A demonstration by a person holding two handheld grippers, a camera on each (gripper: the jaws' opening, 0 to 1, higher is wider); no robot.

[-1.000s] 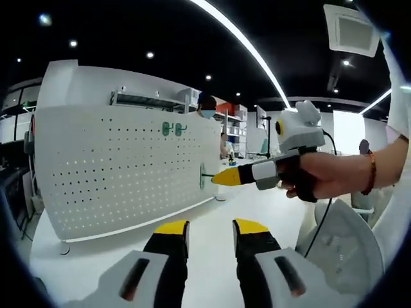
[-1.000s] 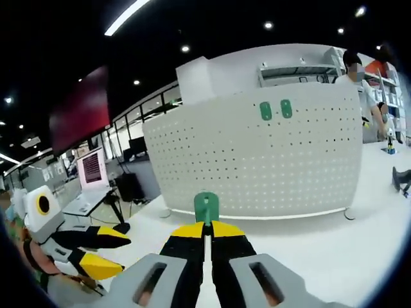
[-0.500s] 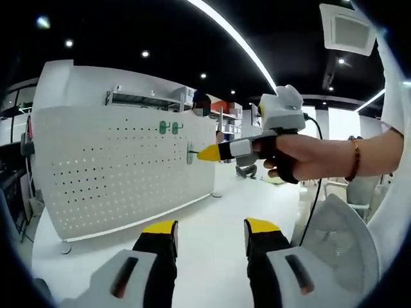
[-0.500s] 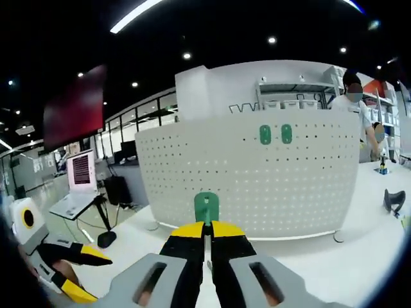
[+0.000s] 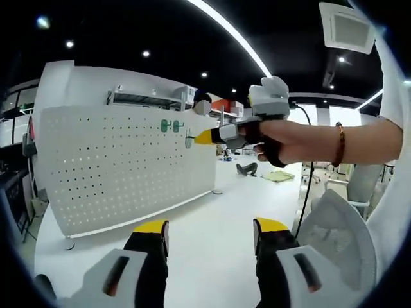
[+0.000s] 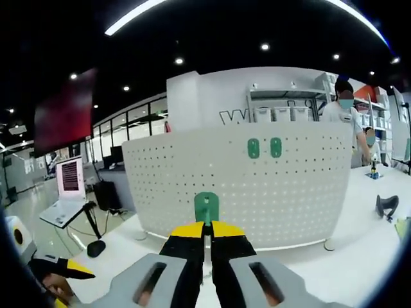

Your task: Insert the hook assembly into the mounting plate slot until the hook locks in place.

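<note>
Looking along the left tongs point(image 5: 210, 232), I see their yellow-tipped jaws spread wide apart with nothing between them, low over the white desk point(image 5: 212, 212). A white perforated mounting plate point(image 5: 122, 167) stands upright on the desk ahead. Two green hooks point(image 5: 169, 126) already sit side by side near its top edge. From the right a hand point(image 5: 276, 142) holds the right tongs point(image 5: 199, 136) level, tips pressed together on a green hook assembly point(image 5: 189, 138) that is right at the plate's face, just beside and below the two mounted hooks. Whether it has entered a slot I cannot tell.

Looking along the right tongs point(image 6: 205, 228), the jaws are closed tight on the green hook assembly point(image 6: 206, 208), which stands upright above the yellow tips. The mounting plate point(image 6: 257, 186) fills the middle distance, with the pair of green hooks point(image 6: 264, 148) high on it. The left tongs point(image 6: 61, 268) show at the lower left. A person point(image 6: 343, 109) stands behind the plate on the right.
</note>
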